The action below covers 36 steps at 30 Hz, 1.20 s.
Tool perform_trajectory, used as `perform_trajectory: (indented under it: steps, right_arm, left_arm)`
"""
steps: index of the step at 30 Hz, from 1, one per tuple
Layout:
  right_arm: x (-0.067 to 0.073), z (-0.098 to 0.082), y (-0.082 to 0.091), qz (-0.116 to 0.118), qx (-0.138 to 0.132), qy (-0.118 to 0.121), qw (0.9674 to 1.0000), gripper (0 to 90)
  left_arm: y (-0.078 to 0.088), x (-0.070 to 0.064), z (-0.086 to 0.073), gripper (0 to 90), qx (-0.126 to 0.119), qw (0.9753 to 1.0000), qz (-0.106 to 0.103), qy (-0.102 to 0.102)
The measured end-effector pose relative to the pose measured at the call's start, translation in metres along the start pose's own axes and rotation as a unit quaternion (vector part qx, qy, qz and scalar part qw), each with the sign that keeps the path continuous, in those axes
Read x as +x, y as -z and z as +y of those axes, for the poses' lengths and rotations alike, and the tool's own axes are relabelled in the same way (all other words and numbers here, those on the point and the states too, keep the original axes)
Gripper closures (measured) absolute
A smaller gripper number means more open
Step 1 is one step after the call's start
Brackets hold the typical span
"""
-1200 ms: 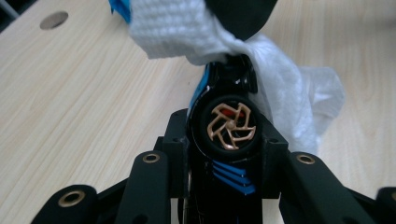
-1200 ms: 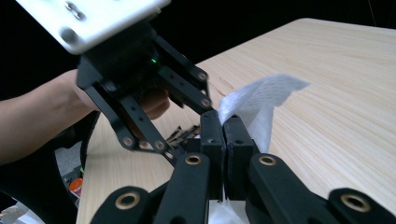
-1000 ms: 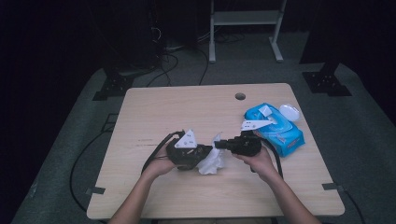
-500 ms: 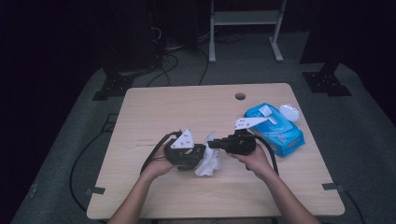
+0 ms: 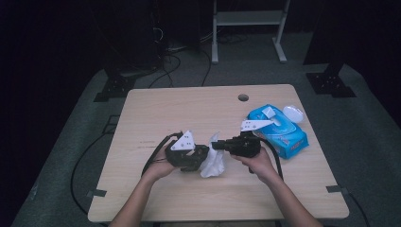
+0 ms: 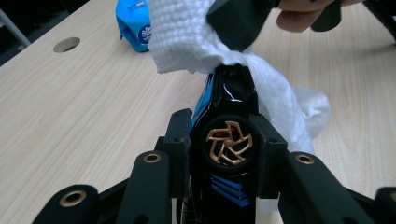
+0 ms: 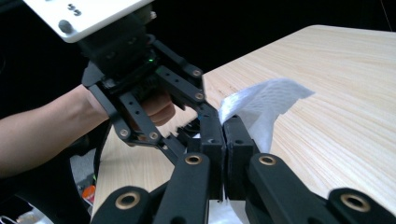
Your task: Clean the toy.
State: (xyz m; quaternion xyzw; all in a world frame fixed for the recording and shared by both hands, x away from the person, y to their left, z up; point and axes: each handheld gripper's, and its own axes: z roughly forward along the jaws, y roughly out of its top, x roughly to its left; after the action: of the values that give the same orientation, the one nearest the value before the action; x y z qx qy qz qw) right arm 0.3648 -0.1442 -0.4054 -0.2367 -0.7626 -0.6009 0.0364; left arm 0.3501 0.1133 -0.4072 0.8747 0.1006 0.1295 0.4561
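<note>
From the high view, I hold the toy car (image 5: 191, 158) in my left gripper (image 5: 201, 158) near the table (image 5: 189, 109) centre; the wipe (image 5: 213, 163) hangs at its three o'clock.

Left gripper view: the jaws clamp the car's wheel (image 6: 229, 145); hard rubbing could twist it loose.

Right gripper view: my right gripper (image 7: 223, 140) pinches the wipe, which could tear or slip.

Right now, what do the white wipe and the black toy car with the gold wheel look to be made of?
White wipe: soft nonwoven cloth, by its dimpled weave and limp folds; matte. Black toy car with the gold wheel: likely hard plastic or painted metal, glossy with sharp reflections; the tyre looks like dull rubber.
</note>
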Motion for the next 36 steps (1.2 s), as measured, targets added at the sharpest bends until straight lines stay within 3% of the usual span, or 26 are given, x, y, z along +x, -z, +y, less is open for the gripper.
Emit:
perform_trajectory:
  steps: [8,10,13,27,36]
  right_arm:
    - [-0.018,-0.021,0.003,-0.021,0.004,-0.040,0.9990,87.9]
    - [-0.020,-0.024,0.001,-0.033,0.017,-0.033,0.9988,87.9]
    - [-0.022,-0.028,0.000,-0.030,0.019,-0.040,0.9986,87.9]
    - [-0.013,-0.014,0.010,-0.023,-0.013,-0.040,0.9989,88.3]
    - [-0.005,0.000,0.011,-0.020,-0.009,-0.021,0.9995,88.8]
  left_arm:
    - [0.006,0.003,-0.001,64.7,-0.015,0.9998,0.001,0.010]
    - [0.007,0.004,-0.001,64.7,-0.022,0.9997,-0.002,0.012]
    - [0.006,0.004,0.000,64.7,-0.025,0.9996,-0.002,0.012]
    - [0.009,0.005,0.001,64.5,-0.052,0.9985,-0.003,0.019]
    - [0.007,0.006,-0.004,64.1,-0.067,0.9974,-0.009,0.024]
